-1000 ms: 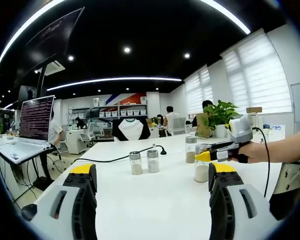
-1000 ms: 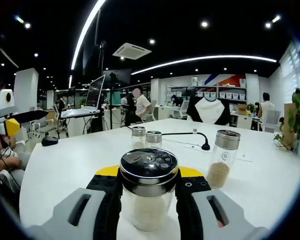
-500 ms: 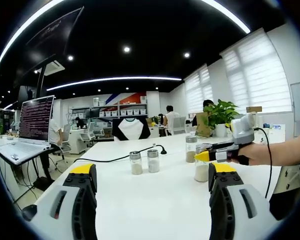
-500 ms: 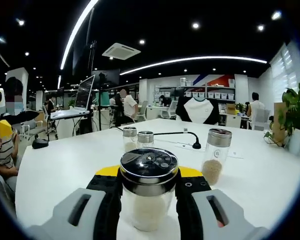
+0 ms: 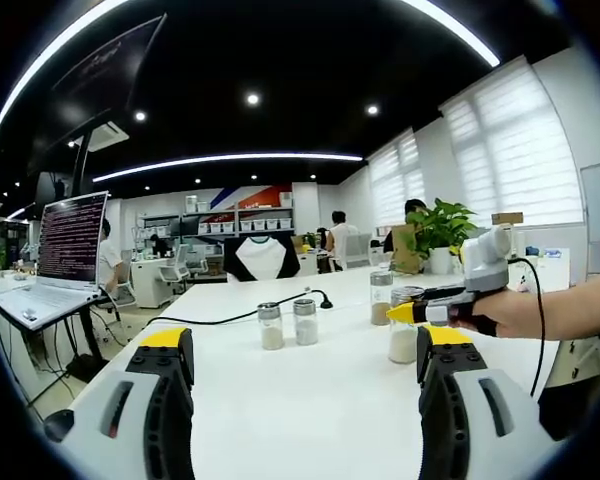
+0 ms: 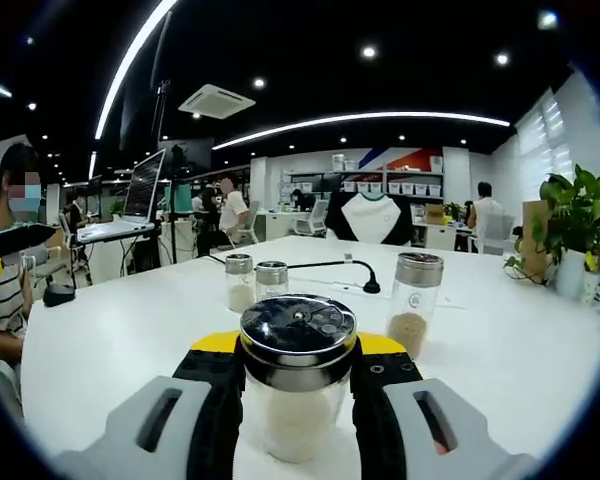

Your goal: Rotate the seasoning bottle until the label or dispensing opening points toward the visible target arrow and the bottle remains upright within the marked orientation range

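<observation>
my right gripper point(image 6: 297, 400) clamped on the upright seasoning bottle point(image 6: 297, 385) on the white table point(image 6: 130, 330), my left gripper point(image 5: 305, 400) jaws apart, holding nothing

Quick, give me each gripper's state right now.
Left gripper: open, jaws wide apart, holding nothing.
Right gripper: shut on the seasoning bottle, which stands upright on the white table.

1. An open-plan office: a long white bench point(image 5: 310, 390) with an open laptop point(image 5: 55, 260) at nine o'clock.
2. Storage shelves point(image 5: 225, 225) and seated people point(image 5: 337, 238) at twelve o'clock.
3. A potted plant point(image 5: 440, 235) beside blinded windows point(image 5: 515, 150) at two o'clock.
</observation>
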